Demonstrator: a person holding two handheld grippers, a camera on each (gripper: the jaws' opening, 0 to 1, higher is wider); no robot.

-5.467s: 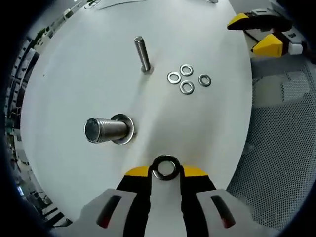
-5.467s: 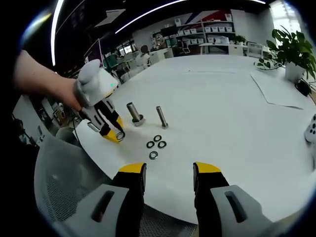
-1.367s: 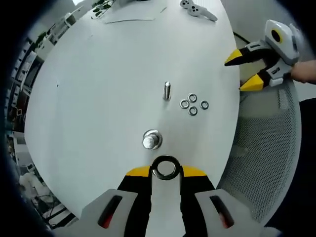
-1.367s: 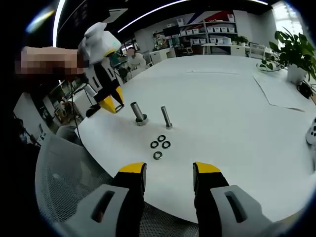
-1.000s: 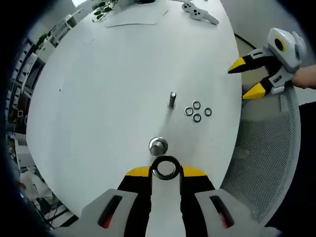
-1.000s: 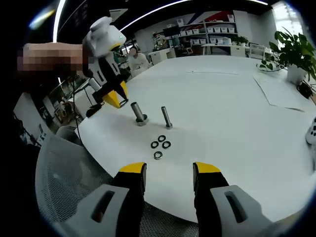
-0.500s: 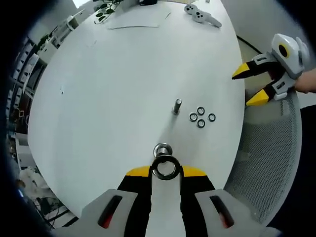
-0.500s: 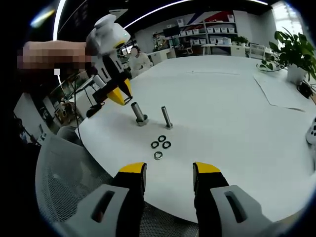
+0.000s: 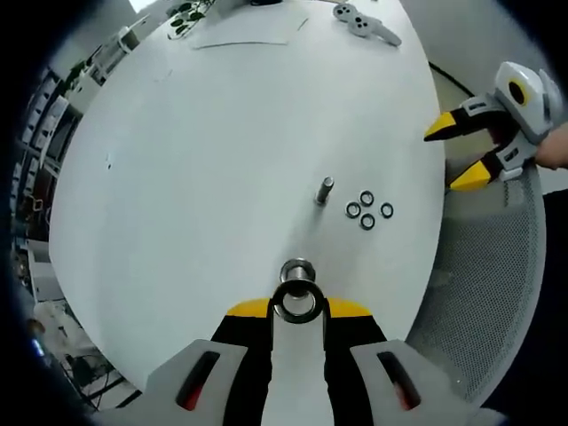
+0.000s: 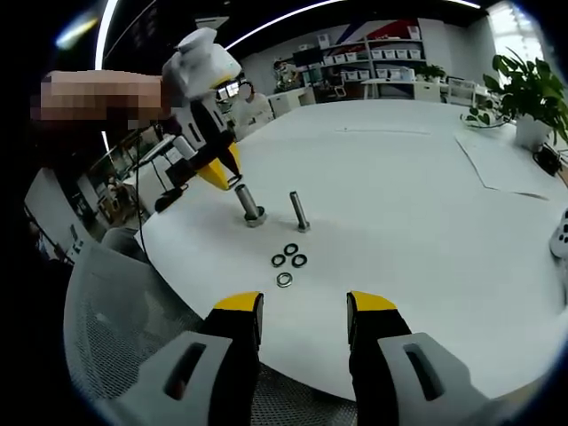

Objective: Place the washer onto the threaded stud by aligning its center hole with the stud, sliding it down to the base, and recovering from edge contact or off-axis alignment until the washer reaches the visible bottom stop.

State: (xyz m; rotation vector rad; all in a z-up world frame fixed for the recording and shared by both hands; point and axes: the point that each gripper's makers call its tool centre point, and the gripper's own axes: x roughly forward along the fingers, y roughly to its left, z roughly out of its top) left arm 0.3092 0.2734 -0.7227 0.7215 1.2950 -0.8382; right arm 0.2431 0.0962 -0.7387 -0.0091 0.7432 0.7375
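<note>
Bright, even light; fisheye-warped edges

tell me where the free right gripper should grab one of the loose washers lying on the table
Judging by its pose, take a loose washer across its outer rim, coming straight down from above with the right gripper. It lies flat on the white table, so only the thin edge offers purchase; the nearest one sits slightly apart from the others.

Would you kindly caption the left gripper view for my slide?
Left gripper holds a washer just above the thick stud.
</note>
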